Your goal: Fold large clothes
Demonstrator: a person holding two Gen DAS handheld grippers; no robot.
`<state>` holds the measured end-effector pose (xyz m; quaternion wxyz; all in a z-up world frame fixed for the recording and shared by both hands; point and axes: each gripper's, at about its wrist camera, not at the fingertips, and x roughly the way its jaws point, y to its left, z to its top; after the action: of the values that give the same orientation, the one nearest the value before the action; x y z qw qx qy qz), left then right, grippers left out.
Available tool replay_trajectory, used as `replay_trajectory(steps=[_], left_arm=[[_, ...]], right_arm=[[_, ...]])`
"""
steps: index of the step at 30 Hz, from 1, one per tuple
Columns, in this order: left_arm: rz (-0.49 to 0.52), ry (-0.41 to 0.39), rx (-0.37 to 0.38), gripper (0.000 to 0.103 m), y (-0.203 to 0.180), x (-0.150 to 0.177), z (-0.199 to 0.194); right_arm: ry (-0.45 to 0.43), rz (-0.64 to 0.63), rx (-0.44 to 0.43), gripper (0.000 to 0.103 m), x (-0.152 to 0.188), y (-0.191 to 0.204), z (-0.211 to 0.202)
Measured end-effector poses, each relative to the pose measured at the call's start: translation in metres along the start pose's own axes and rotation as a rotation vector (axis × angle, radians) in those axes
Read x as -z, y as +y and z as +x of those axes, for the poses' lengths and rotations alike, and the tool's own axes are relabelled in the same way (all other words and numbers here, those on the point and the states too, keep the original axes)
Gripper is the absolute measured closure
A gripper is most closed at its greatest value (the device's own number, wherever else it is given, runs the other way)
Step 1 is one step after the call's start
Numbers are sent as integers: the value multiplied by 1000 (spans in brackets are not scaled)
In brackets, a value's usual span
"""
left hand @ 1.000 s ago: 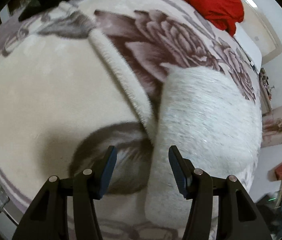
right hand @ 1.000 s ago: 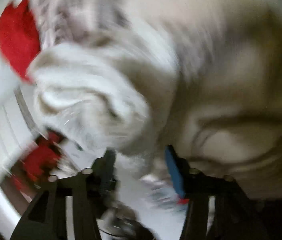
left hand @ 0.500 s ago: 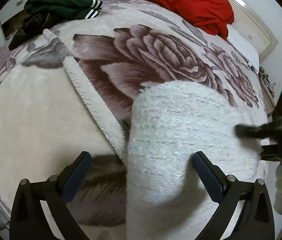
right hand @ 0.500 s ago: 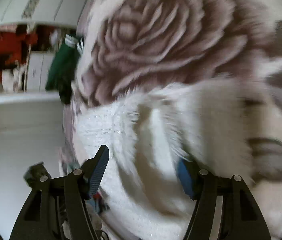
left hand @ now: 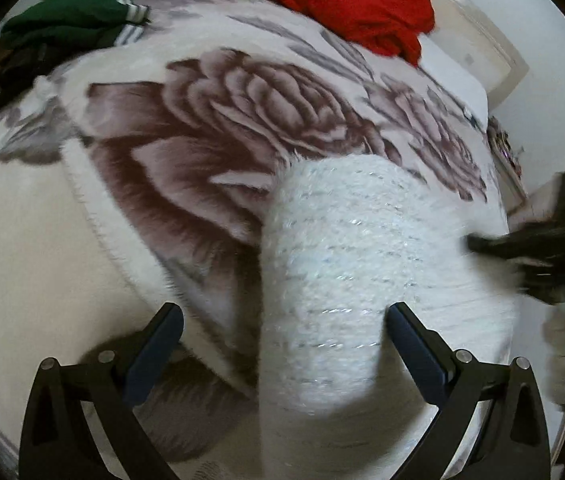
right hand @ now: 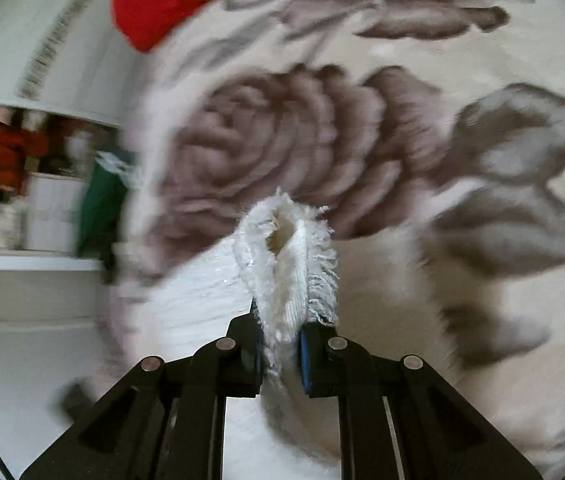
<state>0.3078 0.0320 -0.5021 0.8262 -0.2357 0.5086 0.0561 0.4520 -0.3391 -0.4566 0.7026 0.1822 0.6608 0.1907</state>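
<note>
Now right gripper has clamped the fringed edge of the white knit garment, which lies on the floral blanket; left gripper has spread wide, empty. Fold's next pull looks ready.

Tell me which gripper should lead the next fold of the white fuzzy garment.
Right. The right gripper is already shut on the white fuzzy garment at its fringed edge, so it can probably carry it over. The left gripper is open, holding nothing.
</note>
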Motion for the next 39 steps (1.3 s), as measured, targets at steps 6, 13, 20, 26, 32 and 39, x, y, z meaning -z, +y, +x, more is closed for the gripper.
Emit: replay_trajectory(steps=[6, 13, 20, 26, 32, 39], left_arm=[[66, 77, -52, 0, 0, -2, 24], [55, 86, -71, 0, 11, 0, 23], [51, 93, -36, 0, 13, 0, 22], [-139, 161, 154, 0, 43, 5, 34], [-222, 199, 385, 12, 50, 10, 55], [-152, 171, 402, 22, 38, -3, 46]], right_arm=[[65, -106, 79, 80, 2, -1, 44], [60, -174, 13, 32, 22, -1, -19], [184, -233, 18, 4, 36, -45, 37], [370, -6, -406, 0, 36, -104, 79], [422, -59, -484, 0, 42, -90, 89], [362, 40, -579, 30, 68, -93, 74]])
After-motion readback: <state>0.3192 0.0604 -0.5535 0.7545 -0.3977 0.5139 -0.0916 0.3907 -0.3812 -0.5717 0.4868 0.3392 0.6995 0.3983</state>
